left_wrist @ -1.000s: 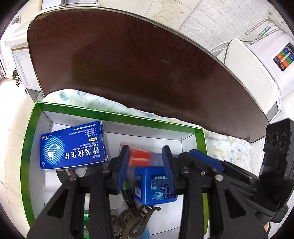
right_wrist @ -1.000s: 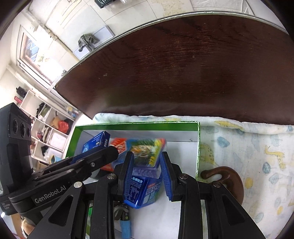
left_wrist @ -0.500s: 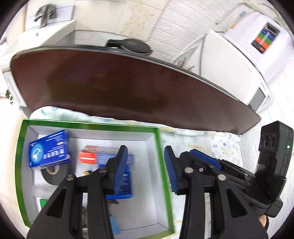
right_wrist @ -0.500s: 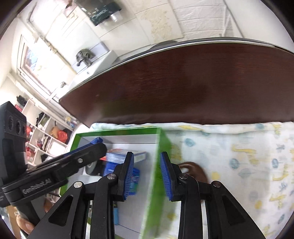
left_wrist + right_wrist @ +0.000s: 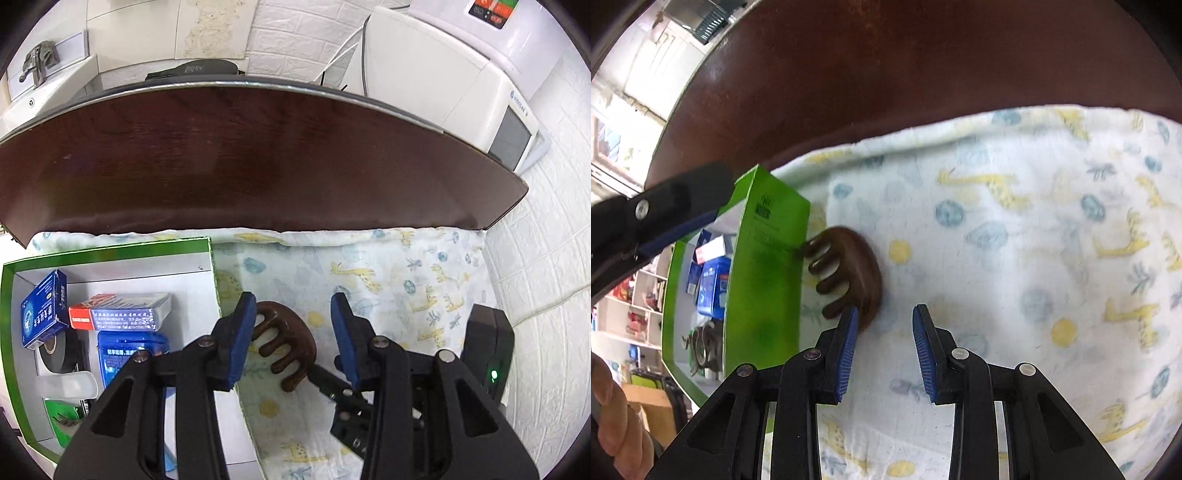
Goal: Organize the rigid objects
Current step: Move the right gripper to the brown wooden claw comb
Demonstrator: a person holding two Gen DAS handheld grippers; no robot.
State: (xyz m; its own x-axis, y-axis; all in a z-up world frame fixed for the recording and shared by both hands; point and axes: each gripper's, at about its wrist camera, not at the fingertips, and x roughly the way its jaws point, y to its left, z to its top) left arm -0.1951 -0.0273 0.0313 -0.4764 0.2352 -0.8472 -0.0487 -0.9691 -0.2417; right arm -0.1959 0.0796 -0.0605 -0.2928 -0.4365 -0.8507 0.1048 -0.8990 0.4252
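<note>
A dark brown wooden comb (image 5: 286, 345) with thick teeth lies on the giraffe-print cloth (image 5: 388, 280), just right of the green box (image 5: 107, 248); it also shows in the right wrist view (image 5: 849, 269), its teeth toward the box wall (image 5: 768, 266). My left gripper (image 5: 293, 332) is open and empty above the comb. My right gripper (image 5: 882, 332) is open and empty, low over the cloth just right of the comb. Inside the box lie a blue medicine box (image 5: 42, 314), a red-ended carton (image 5: 118, 315) and a blue packet (image 5: 129, 356).
The box also holds a black tape roll (image 5: 59, 360), a white tube (image 5: 66, 384) and a hair claw (image 5: 701, 345). The dark wooden table (image 5: 240, 158) extends behind the cloth. A white appliance (image 5: 461, 74) and brick wall stand at the right.
Both grippers have left the box and moved right over the cloth to the comb. The boxes they held a second ago now lie in the green box.
</note>
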